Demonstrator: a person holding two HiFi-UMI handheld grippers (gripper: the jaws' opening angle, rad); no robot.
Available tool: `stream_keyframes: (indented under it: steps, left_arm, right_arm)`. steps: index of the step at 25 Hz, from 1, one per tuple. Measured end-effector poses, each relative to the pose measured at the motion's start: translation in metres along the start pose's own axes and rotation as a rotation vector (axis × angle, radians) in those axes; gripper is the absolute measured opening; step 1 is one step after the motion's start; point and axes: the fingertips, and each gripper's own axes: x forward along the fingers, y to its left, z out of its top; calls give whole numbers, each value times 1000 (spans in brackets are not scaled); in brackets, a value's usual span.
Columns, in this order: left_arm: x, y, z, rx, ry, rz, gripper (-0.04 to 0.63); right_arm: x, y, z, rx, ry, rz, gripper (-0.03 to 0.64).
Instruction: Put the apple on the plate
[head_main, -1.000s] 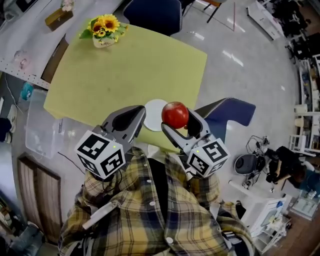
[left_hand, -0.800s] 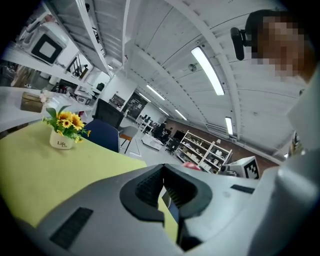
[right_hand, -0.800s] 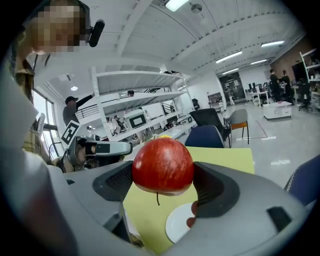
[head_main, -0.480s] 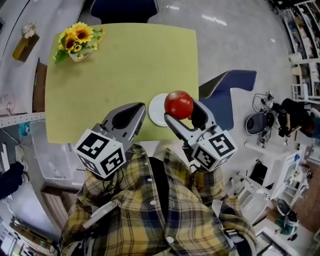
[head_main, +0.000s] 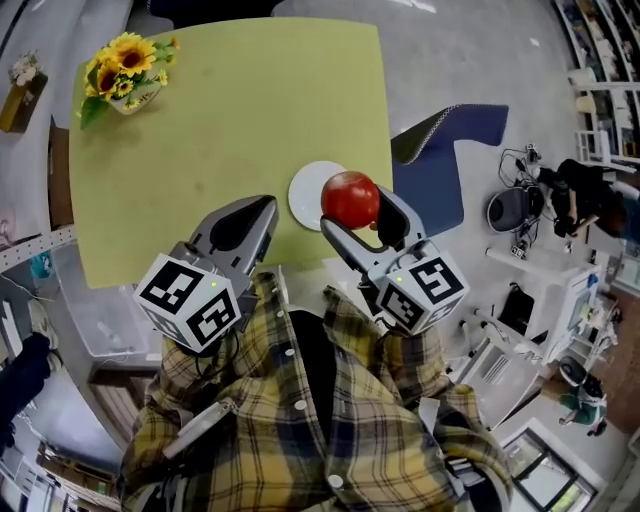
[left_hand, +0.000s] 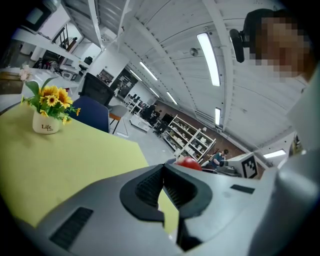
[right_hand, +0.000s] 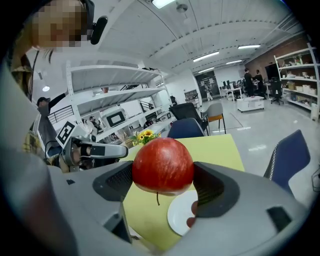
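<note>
- The right gripper's (right_hand: 163, 186) two jaws are clamped on the apple (right_hand: 162, 165), one ribbed pad on each side at its widest part. That squeeze probably keeps the round fruit from rolling out.
- The apple hangs in the air with its stem pointing down, above the plate (right_hand: 181, 214) and not touching it. It is not yet set down.
- The left gripper's (left_hand: 161, 175) jaws are pressed together with nothing between them. It waits beside the plate and has no apparent part in the job.
- The plate sits on the table (head_main: 230, 120), at the edge nearest the person, within easy reach.
- The flowers (head_main: 120, 70) stand well apart from the plate at the far corner, out of the way.
</note>
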Motion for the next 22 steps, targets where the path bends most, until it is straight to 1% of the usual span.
stream_keyframes:
  steps: [4, 10, 17, 22]
  left_arm:
    - [5, -9, -2, 8, -12, 22, 8]
    - [4, -18, -3, 3, -33, 48, 8]
    - [0, -25, -4, 20, -48, 79, 8]
    - [-4, -27, -7, 24, -42, 99, 8]
  right_arm:
    - [-2, -11, -4, 6, 10, 24, 365]
    - [3, -23, -16, 18, 60, 46, 365]
    - [16, -35, -43, 13, 146, 52, 365]
    - [31, -44, -63, 36, 197, 56, 365]
